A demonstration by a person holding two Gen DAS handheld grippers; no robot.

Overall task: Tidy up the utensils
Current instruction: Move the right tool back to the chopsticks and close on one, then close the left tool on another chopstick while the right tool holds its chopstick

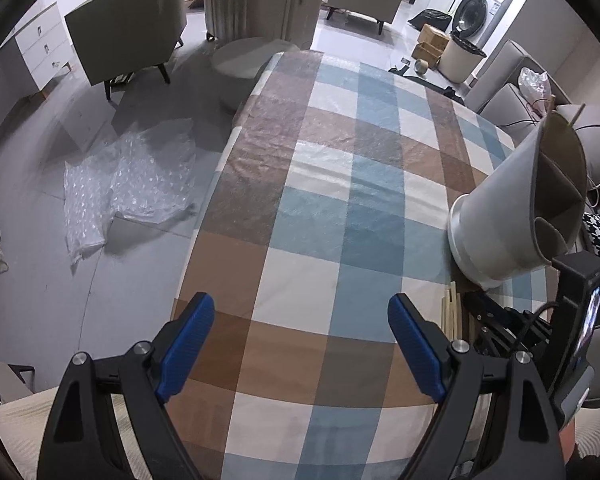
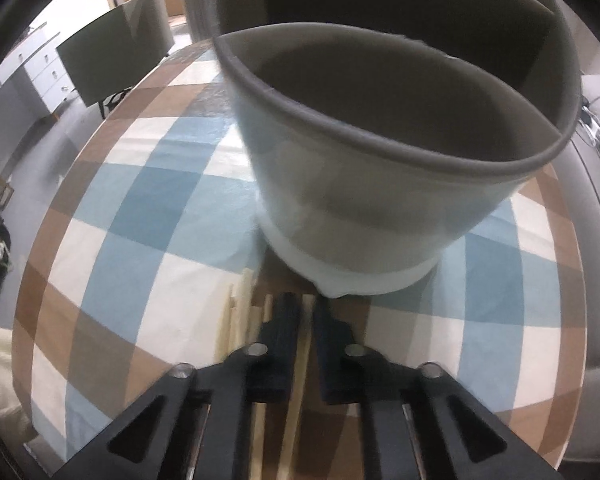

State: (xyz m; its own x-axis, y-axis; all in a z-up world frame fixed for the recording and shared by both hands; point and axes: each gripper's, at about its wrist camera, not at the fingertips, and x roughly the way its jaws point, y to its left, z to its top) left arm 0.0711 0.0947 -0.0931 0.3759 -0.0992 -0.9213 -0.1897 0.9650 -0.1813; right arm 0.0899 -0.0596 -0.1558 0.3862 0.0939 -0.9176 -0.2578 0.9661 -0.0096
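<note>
A white utensil holder (image 1: pixel 512 208) with grey rim and inner dividers stands on the checked tablecloth (image 1: pixel 332 200) at the right; one wooden stick pokes out of its far side. It fills the right wrist view (image 2: pixel 364 184). Several wooden chopsticks (image 1: pixel 452 312) lie on the cloth in front of it. My right gripper (image 2: pixel 307 312) is shut on a chopstick (image 2: pixel 303 344) just before the holder's base; more chopsticks (image 2: pixel 240 312) lie to its left. My left gripper (image 1: pixel 300 332) is open and empty above the cloth, left of the holder.
The round table's left edge (image 1: pixel 204 216) drops to a grey floor with bubble wrap (image 1: pixel 132 184). Armchairs (image 1: pixel 128 40), a drawer unit and a washing machine (image 1: pixel 480 8) stand beyond. A grey sofa (image 1: pixel 540 96) runs along the right.
</note>
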